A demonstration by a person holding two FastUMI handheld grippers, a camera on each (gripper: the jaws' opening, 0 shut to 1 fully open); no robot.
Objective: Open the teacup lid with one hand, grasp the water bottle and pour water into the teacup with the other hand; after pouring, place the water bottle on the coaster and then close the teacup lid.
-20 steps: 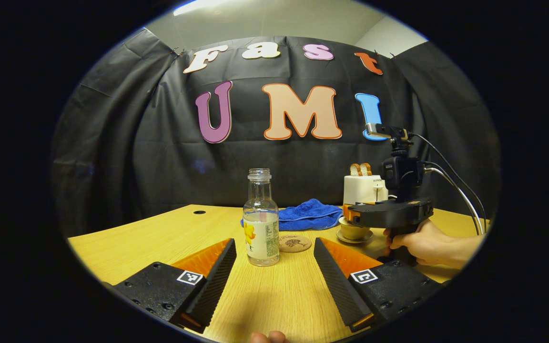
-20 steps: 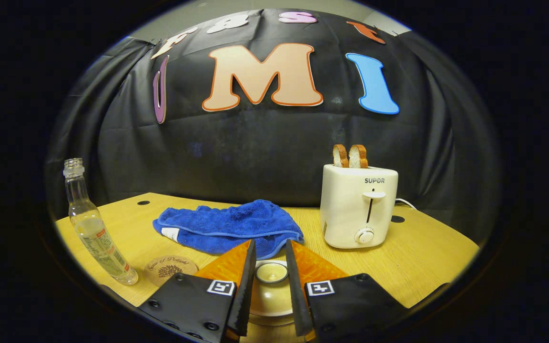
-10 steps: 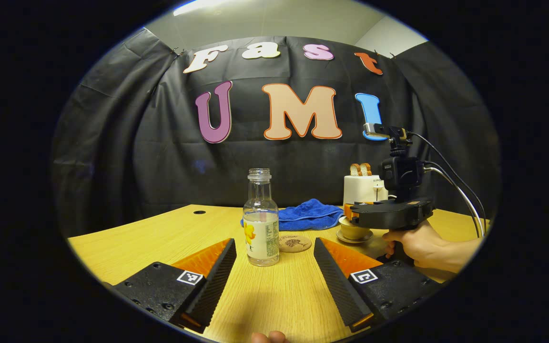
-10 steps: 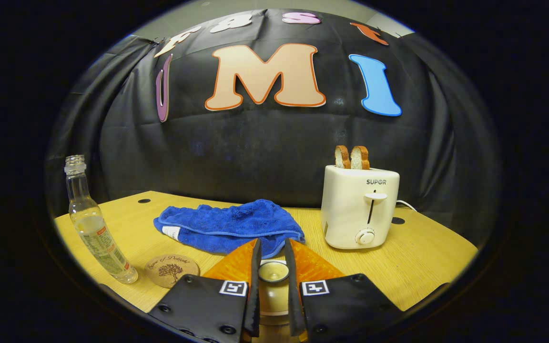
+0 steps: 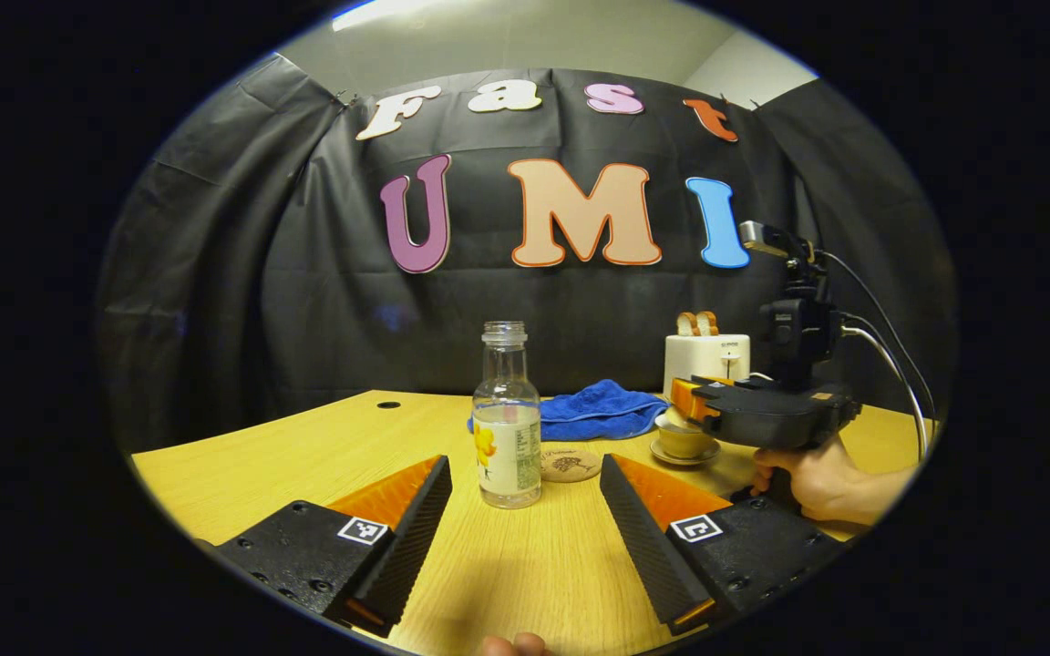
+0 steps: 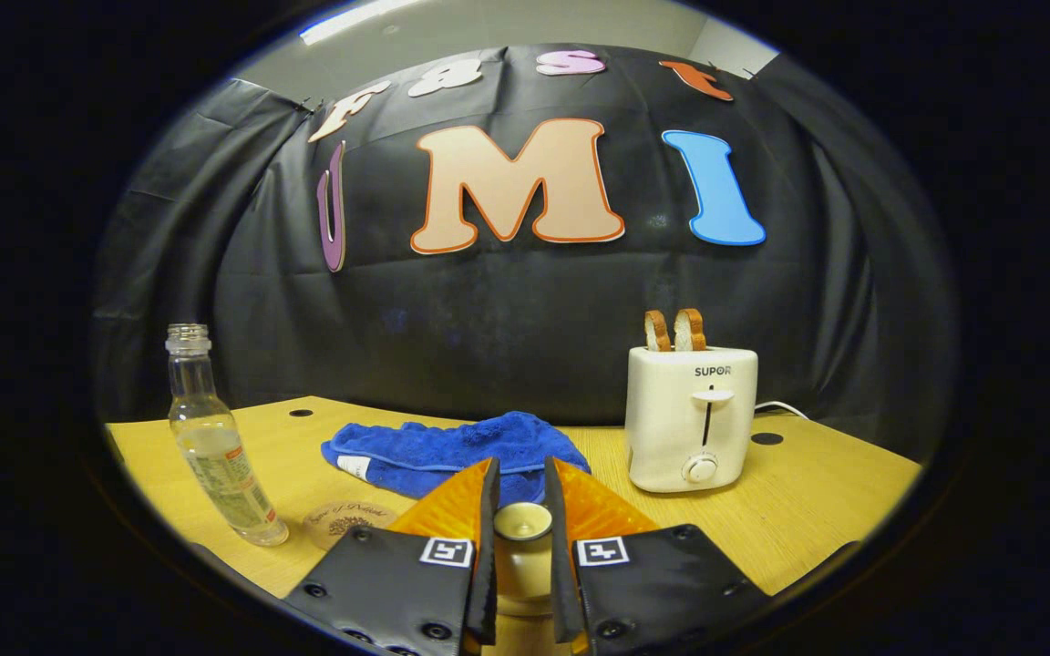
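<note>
Left gripper: you are holding it low over the tabletop with its fingers standing wide apart, gripping nothing.
Water bottle: it is standing upright and uncapped on the tabletop, just ahead of the gap between your left fingers, partly filled.
Coaster: it is lying flat just to the right of the bottle, with nothing resting on it.
Right gripper: your hand is holding it raised, and its fingers are pressing together on the knob of the teacup lid.
Teacup lid: it is sitting between those fingers, lifted clear of the cup.
Teacup: it is sitting on its saucer, right of the coaster, just under the front of the right gripper.
Blue towel: it is lying crumpled behind the coaster.
Toaster: it is standing at the back right with two slices of toast sticking up.
</note>
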